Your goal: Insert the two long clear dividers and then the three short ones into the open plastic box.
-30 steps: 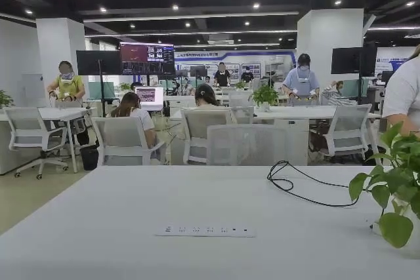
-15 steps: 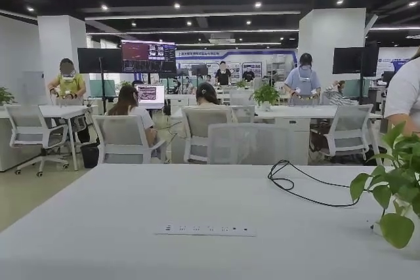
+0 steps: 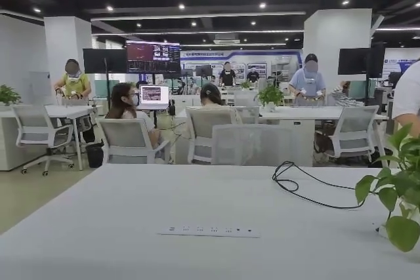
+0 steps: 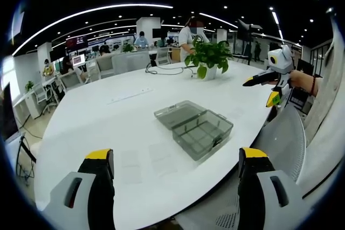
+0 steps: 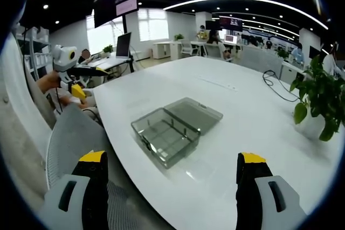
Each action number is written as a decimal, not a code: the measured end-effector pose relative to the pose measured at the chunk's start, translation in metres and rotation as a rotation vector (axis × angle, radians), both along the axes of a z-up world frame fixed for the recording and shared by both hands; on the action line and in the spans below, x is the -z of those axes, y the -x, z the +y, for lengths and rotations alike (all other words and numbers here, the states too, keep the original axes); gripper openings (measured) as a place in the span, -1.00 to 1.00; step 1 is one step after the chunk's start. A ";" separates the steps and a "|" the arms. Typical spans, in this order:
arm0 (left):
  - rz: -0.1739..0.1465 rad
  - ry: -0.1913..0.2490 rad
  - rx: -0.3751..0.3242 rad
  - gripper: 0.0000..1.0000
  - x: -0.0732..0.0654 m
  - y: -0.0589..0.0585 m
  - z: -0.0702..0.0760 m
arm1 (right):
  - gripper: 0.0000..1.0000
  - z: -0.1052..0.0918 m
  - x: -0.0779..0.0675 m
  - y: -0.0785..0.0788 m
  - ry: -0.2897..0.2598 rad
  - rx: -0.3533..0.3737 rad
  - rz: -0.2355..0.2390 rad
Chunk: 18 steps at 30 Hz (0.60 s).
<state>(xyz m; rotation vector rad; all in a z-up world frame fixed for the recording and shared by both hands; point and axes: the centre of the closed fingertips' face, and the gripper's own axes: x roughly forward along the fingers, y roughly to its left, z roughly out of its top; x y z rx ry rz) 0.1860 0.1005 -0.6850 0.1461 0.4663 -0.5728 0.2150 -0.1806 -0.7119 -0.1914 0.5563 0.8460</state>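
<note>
The clear grey plastic box [image 4: 200, 134] lies open near the table's edge, with its lid [image 4: 179, 113] folded flat behind it. In the right gripper view the box [image 5: 163, 133] is in the middle, with faint ribs inside its tray. Flat clear dividers [image 4: 160, 152] lie on the table beside the box, hard to make out. My left gripper [image 4: 175, 187] is open and empty, held off the table's edge short of the box. My right gripper [image 5: 172, 187] is also open and empty, facing the box from the other side. Each gripper appears in the other's view: right gripper [image 4: 269, 76], left gripper [image 5: 73, 71].
A potted plant [image 3: 394, 195] stands at the right of the white table [image 3: 131, 227]. A black cable [image 3: 308, 188] loops near it, and a flush power strip [image 3: 209, 231] sits mid-table. A grey chair back [image 5: 70, 138] is under the grippers. People work at desks behind.
Only the head camera has turned a little; nothing on the table has moved.
</note>
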 end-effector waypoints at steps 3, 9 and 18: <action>0.003 0.001 -0.002 0.96 0.001 0.000 0.001 | 1.00 0.002 -0.001 -0.001 -0.001 -0.001 -0.003; 0.004 0.004 -0.003 0.96 0.002 -0.002 0.003 | 1.00 0.003 -0.003 -0.003 0.006 0.001 -0.016; 0.024 0.002 -0.040 0.83 0.008 -0.012 0.014 | 1.00 0.008 -0.008 -0.004 -0.005 0.002 -0.022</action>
